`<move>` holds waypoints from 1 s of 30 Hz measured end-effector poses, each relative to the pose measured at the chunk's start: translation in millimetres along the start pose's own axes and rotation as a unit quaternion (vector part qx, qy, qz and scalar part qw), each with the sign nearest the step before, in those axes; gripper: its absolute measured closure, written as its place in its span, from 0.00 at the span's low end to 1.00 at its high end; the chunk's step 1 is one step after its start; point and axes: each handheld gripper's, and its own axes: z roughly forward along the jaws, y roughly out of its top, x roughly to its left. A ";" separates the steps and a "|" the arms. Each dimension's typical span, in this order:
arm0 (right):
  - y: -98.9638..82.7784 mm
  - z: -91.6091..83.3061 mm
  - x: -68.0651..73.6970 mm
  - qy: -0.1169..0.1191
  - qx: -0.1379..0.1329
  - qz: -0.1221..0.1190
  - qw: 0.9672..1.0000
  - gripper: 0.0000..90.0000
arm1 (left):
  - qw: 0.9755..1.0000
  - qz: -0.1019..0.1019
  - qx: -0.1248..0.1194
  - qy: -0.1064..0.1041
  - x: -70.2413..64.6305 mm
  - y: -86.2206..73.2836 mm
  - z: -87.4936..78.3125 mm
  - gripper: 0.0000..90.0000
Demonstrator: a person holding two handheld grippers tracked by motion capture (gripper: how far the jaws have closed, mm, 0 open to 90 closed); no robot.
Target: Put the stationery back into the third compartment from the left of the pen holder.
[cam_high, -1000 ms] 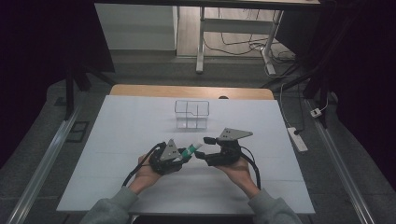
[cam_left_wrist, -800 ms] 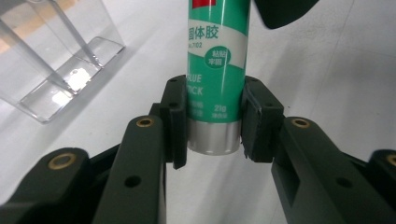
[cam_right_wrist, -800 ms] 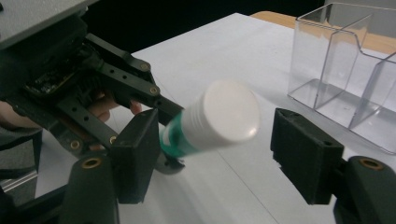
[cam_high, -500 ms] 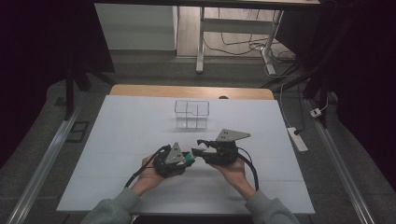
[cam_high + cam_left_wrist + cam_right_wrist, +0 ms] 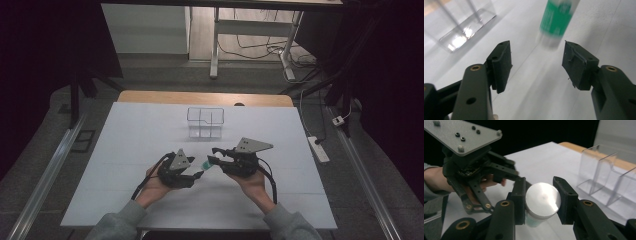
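Landmark: clear organizer (image 5: pixel 205 121), an open-topped box with inner dividers, standing at the far middle of the white table (image 5: pixel 125 150).

Tube (image 5: pixel 206 164): green and white, with a flat silvery end cap. It sits well toward the person from the organizer, off the table surface, between the two grippers. In the right gripper view the cap end (image 5: pixel 543 197) faces the camera, with the organizer to its right and farther back.

Right gripper (image 5: pixel 216 155): near side of the organizer and slightly right of it, held in the person's right hand (image 5: pixel 252 181). Its jaws are clamped on the tube just behind the cap, one pad on each side (contact plain in the right gripper view). Grey plate on top.

Left gripper (image 5: pixel 196 175): near side of the organizer, left of the right gripper, held in the left hand (image 5: pixel 152 182). Jaws spread wide with nothing between them. In the left gripper view the tube's green label (image 5: pixel 556 18) hangs beyond the jaw tips, roughly centred over the gap; it looks clear of both pads, though the tube is blurred there. The organizer (image 5: pixel 466 22) lies to the upper left in that view.

Grey sleeves at the near table edge. Behind the organizer, the table's wooden edge (image 5: pixel 200 97).
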 end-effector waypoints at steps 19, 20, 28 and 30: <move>53.0 -16.5 -57.0 -0.103 -0.049 0.003 0.993 0.71 | 0.994 -0.088 0.005 0.066 39.2 -58.2 -69.3 0.37; 56.2 -14.4 -60.8 -0.108 -0.049 0.006 0.993 0.71 | 0.994 -0.090 0.006 0.068 40.2 -60.8 -71.3 0.37; 75.0 22.9 -97.9 -0.146 -0.020 0.017 0.989 0.71 | 0.992 -0.100 0.016 0.080 47.7 -78.9 -83.0 0.36; 76.8 32.4 -105.3 -0.154 -0.010 0.017 0.988 0.71 | 0.991 -0.102 0.019 0.081 49.2 -82.2 -83.9 0.36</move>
